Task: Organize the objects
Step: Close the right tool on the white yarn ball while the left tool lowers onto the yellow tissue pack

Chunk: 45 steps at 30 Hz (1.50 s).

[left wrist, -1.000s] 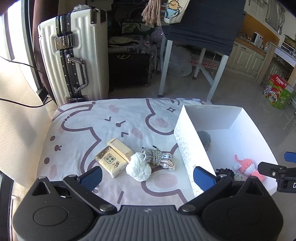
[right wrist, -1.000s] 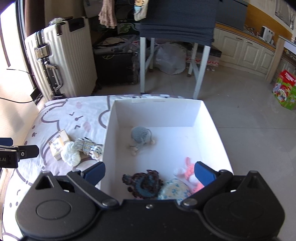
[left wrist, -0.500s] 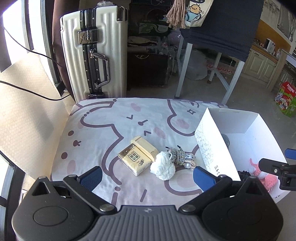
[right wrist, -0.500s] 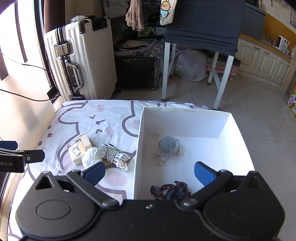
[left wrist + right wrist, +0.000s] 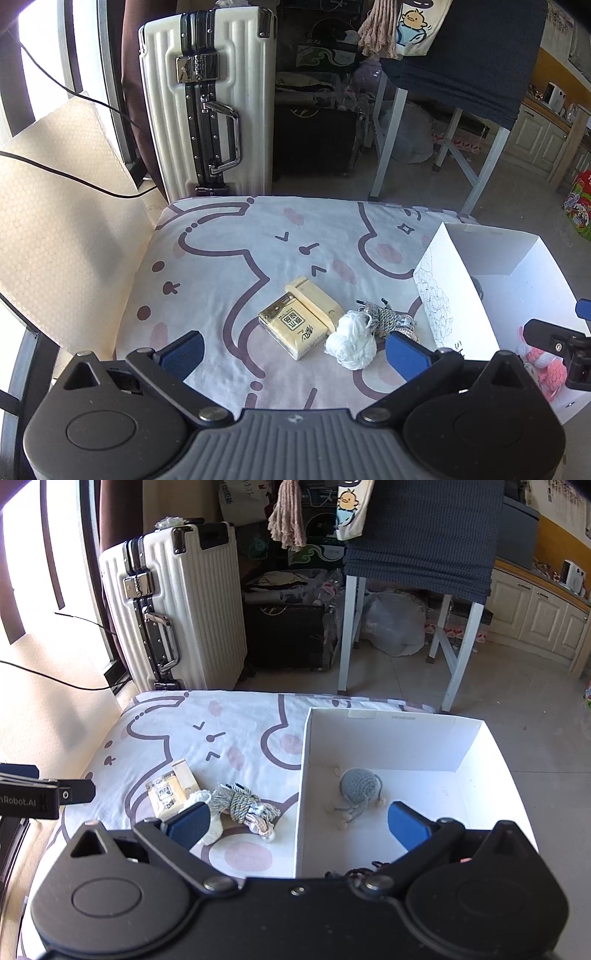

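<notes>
White ribbed plastic fills the upper left of the left wrist view: a hard suitcase (image 5: 207,107) standing upright behind a cushion (image 5: 229,258) printed with brown cartoon outlines and pink spots. Near the middle of that frame, on the cushion, lies a yellow tissue pack (image 5: 295,326) with a second, paler yellow pack (image 5: 314,299) pressed against its far side. Just right of them sits a white yarn ball (image 5: 352,341), touching the first pack, and beside it a grey twisted rope bundle (image 5: 388,317), partly hidden by one blue fingertip. At the right edge stands a white cardboard box (image 5: 454,306), open on top, with a pink knitted toy (image 5: 546,369) in its near corner.

The left gripper (image 5: 291,350) hangs low over the near part of the cushion, its jaws spread wide and holding nothing; the packs and yarn ball lie between and just beyond the fingertips.

From the right wrist view, the same packs and rope bundle (image 5: 243,805) appear at lower left, the box (image 5: 391,738) at centre right. Inside it a grey knitted toy (image 5: 358,784) with dangling strings rests on the floor towards the far wall, and a dark knitted item (image 5: 365,869) peeks out at the near wall. The right gripper (image 5: 297,825) is also spread wide and empty, straddling the box's left wall.
</notes>
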Each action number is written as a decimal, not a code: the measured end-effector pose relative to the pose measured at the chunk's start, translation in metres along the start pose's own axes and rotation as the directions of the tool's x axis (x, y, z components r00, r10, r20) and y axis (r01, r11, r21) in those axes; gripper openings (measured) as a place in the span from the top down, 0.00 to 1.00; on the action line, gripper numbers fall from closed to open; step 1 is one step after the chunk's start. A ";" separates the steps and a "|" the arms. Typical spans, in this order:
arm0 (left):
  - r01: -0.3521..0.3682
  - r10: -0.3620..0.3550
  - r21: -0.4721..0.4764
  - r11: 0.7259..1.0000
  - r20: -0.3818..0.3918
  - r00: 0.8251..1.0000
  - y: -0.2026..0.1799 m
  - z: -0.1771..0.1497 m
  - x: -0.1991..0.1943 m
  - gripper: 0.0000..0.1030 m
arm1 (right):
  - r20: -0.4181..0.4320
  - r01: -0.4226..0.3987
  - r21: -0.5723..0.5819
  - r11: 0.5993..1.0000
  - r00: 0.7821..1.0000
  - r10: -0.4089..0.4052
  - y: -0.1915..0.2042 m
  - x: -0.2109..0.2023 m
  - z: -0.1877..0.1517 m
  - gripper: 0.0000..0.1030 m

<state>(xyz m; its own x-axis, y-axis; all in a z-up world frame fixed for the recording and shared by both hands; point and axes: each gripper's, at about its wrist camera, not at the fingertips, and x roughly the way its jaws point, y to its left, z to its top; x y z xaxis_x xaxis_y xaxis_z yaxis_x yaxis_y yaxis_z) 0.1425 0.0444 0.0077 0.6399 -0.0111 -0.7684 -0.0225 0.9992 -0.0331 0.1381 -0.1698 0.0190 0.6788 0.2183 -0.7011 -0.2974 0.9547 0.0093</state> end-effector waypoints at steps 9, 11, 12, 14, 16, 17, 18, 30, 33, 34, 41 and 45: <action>0.010 -0.011 0.059 0.998 0.023 1.000 0.000 0.011 0.016 0.01 | 0.006 -0.017 -0.065 0.998 1.000 0.017 0.015 0.017 0.002 0.00; 0.010 -0.011 0.056 0.998 0.025 1.000 0.001 0.015 0.020 0.02 | 0.002 -0.022 -0.080 0.997 1.000 0.022 0.017 0.021 0.003 0.00; 0.010 -0.012 0.054 0.998 0.026 1.000 0.002 0.017 0.022 0.03 | -0.002 -0.025 -0.089 0.996 1.000 0.025 0.019 0.023 0.003 0.01; 0.018 -0.019 0.056 0.998 0.024 1.000 0.004 0.022 0.028 0.05 | -0.015 -0.036 -0.105 0.994 0.999 0.035 0.022 0.028 0.004 0.07; 0.029 -0.032 0.071 0.997 0.038 0.999 0.007 0.028 0.033 0.05 | -0.038 -0.057 -0.117 0.991 0.998 0.053 0.026 0.035 0.004 0.10; 0.027 -0.031 0.080 0.996 0.052 0.998 0.009 0.032 0.036 0.05 | -0.045 -0.063 -0.122 0.991 0.997 0.057 0.029 0.038 0.004 0.10; 0.022 -0.028 0.089 0.996 0.060 0.998 0.011 0.035 0.038 0.05 | -0.048 -0.064 -0.130 0.989 0.997 0.058 0.031 0.041 0.003 0.11; 0.065 -0.095 0.231 0.971 0.121 0.988 0.033 0.057 0.075 0.04 | -0.033 -0.071 -0.162 0.984 0.997 0.066 0.056 0.073 -0.014 0.14; 0.071 -0.106 0.292 0.954 0.104 0.989 0.036 0.055 0.088 0.05 | -0.012 -0.068 -0.146 0.987 0.998 0.067 0.061 0.081 -0.019 0.17; 0.072 -0.108 0.314 0.947 0.099 0.989 0.037 0.054 0.093 0.05 | -0.004 -0.070 -0.144 0.987 0.997 0.071 0.063 0.083 -0.021 0.18; 0.161 -0.185 0.394 0.905 0.024 0.982 0.052 0.032 0.126 0.07 | -0.033 -0.110 -0.108 0.988 0.994 0.107 0.083 0.110 -0.039 0.22; 0.222 -0.223 0.428 0.876 -0.050 0.974 0.059 0.018 0.141 0.08 | -0.058 -0.113 -0.125 0.986 0.993 0.107 0.094 0.126 -0.051 0.24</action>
<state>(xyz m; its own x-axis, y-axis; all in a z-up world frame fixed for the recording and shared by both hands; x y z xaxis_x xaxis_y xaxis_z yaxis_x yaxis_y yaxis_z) 0.2448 0.1026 -0.0913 0.5896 -0.2350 -0.7727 0.4513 0.8893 0.0738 0.1613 -0.0626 -0.1053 0.6028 0.3069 -0.7365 -0.4538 0.8911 0.0000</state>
